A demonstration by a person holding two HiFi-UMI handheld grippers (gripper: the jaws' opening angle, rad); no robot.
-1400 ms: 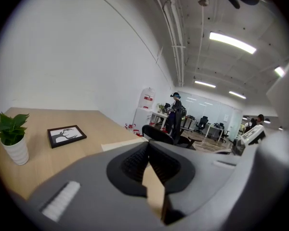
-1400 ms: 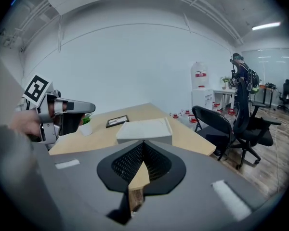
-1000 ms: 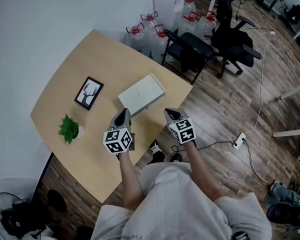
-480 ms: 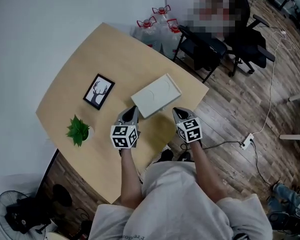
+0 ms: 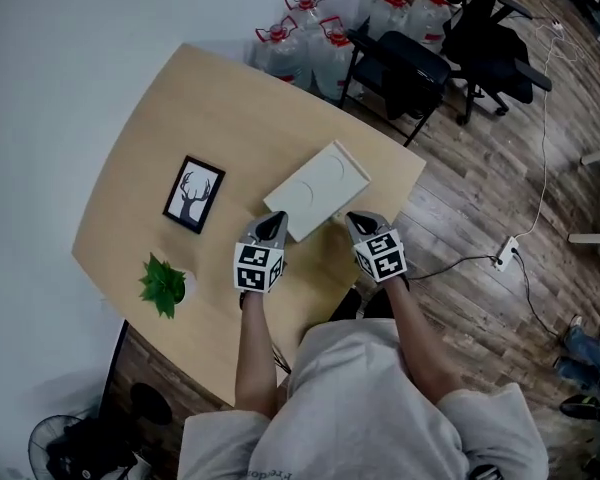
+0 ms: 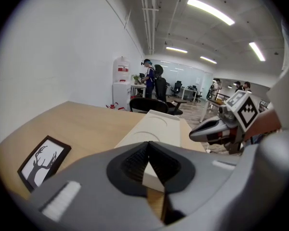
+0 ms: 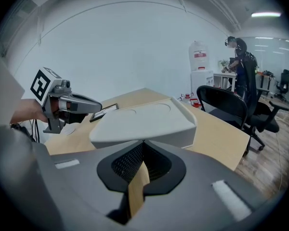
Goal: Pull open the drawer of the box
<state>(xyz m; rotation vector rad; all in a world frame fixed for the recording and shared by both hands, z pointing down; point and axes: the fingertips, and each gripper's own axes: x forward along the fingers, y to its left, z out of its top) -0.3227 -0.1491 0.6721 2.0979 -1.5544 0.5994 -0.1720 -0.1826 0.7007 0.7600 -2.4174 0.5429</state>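
While the white box (image 5: 315, 188) is lying on the wooden table (image 5: 160, 128), the left gripper (image 5: 275, 222) and right gripper (image 5: 357, 220) are pointing at its near end, one beside each corner. Both are holding their jaws pressed together, gripping nothing.

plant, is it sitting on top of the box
No, the plant stands on the table, well apart from the box.

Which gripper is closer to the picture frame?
Left. The left gripper sits by the box corner on the frame's side; the right gripper is at the box's other corner, farther away.
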